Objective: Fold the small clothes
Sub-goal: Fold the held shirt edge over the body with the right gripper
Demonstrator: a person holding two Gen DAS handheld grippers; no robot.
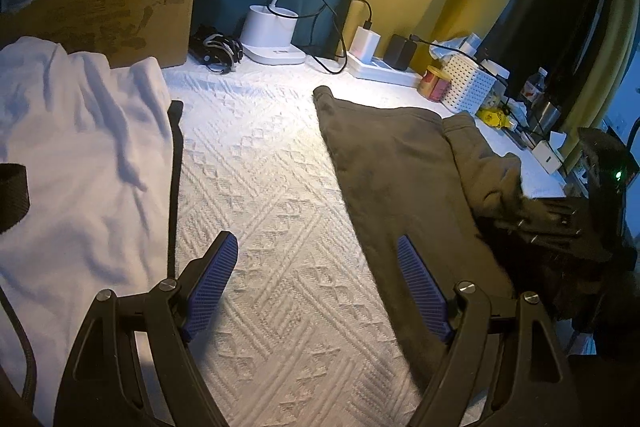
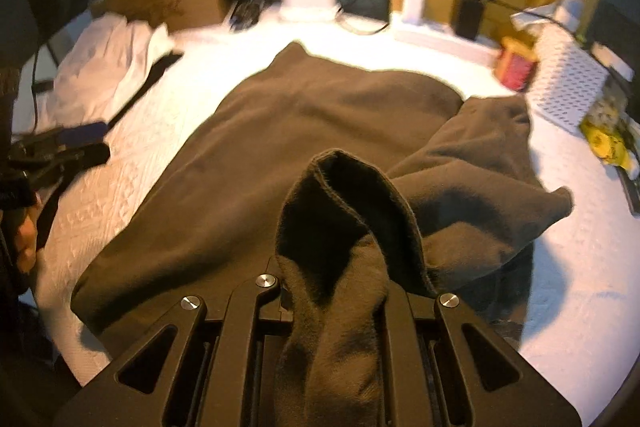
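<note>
Brown garment [image 2: 320,115] lies spread over the white quilted cover [image 1: 272,187], with 1 end bunched up and pinched between the nearly closed jaws of the right gripper [image 2: 340,291], fabric spilling over the tool's body. The left gripper [image 1: 320,287] hangs above bare cover, its 2 blue-padded fingers [image 1: 212,279] spread wide with nothing between them. White garment [image 1: 80,147] sits crumpled to its left, near a cardboard box [image 1: 120,15]. A desk lamp [image 1: 276,31] stands behind.
</note>
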